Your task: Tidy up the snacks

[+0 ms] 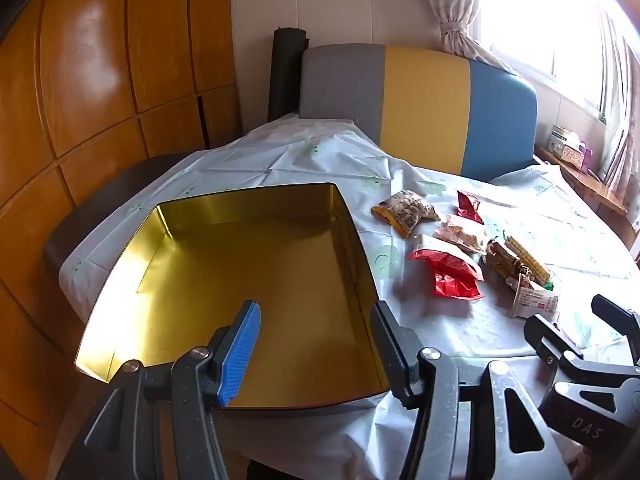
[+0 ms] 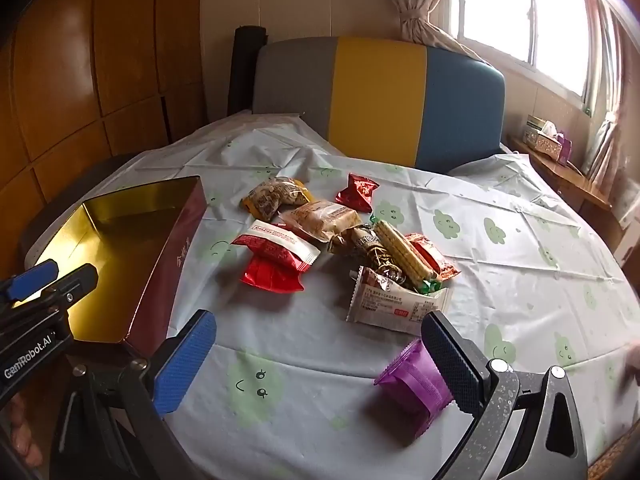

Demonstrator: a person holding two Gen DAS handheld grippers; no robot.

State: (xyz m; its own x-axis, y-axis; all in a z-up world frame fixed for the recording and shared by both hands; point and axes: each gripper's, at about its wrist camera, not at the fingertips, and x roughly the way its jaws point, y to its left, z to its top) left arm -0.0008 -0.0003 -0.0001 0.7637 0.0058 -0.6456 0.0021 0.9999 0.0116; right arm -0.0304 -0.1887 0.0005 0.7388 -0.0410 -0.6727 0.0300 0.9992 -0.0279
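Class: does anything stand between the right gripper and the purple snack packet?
Nothing visible does. The purple packet lies on the tablecloth just inside the right gripper's open jaws, beside its black finger, apart from the other snacks.

The left gripper (image 2: 44,280), seen at the left edge of the right wrist view, carries white lettering on its black body — "GemRobot.AI". In the left wrist view the right gripper (image 1: 592,320) shows the pale letters "DAS" on a dark housing at the lower right. The maroon outer wall of the gold-lined tin box (image 2: 168,256) bears gold characters, and the white snack packet (image 2: 394,306) has a block of small print with a red mark — both too small to read.
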